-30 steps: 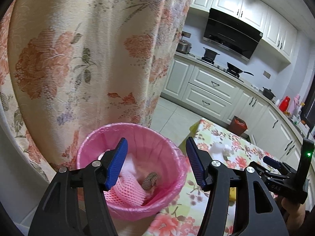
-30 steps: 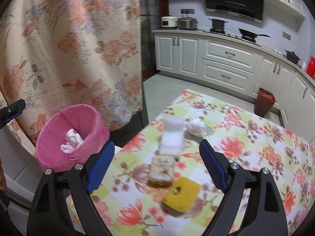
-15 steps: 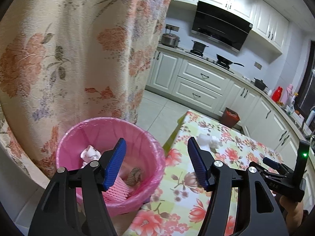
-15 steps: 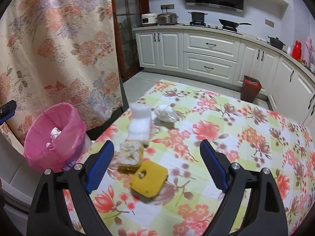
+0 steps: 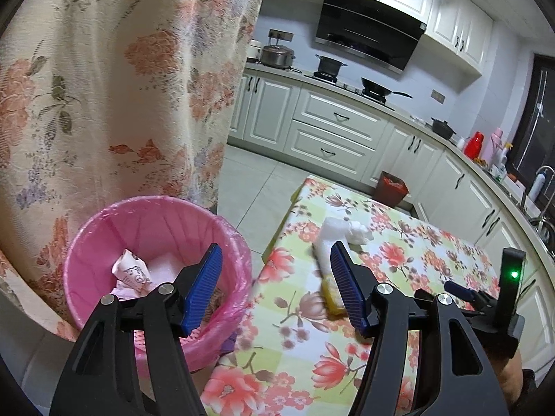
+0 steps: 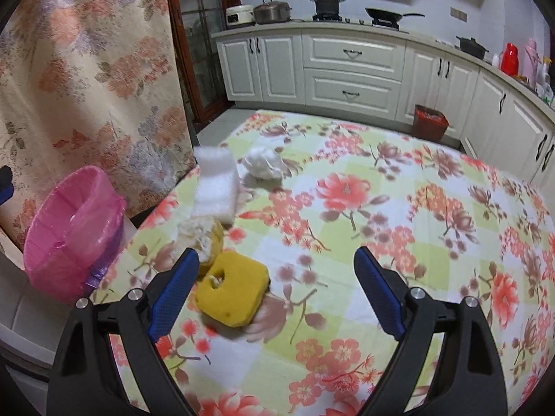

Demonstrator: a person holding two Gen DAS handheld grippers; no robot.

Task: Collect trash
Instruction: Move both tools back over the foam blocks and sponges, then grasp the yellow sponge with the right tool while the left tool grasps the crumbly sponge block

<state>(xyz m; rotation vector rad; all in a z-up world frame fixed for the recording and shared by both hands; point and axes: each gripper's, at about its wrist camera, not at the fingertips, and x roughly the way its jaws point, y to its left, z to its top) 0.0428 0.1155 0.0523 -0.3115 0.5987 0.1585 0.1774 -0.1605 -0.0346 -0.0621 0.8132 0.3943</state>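
Four bits of trash sit on the floral counter: a yellow sponge at about 9 o'clock from the right gripper, a crumbly yellow chunk touching it, then a white foam block and a crumpled tissue up around 11 o'clock. Both the right gripper and the left gripper have their fingers spread wide with nothing held, and the pink bin sits at the left one's 9 o'clock. The sponge looks light and squishy, so I'd pinch it across its flat sides.

Floral curtain, white kitchen cabinets, black range hood, frying pan, red thermos
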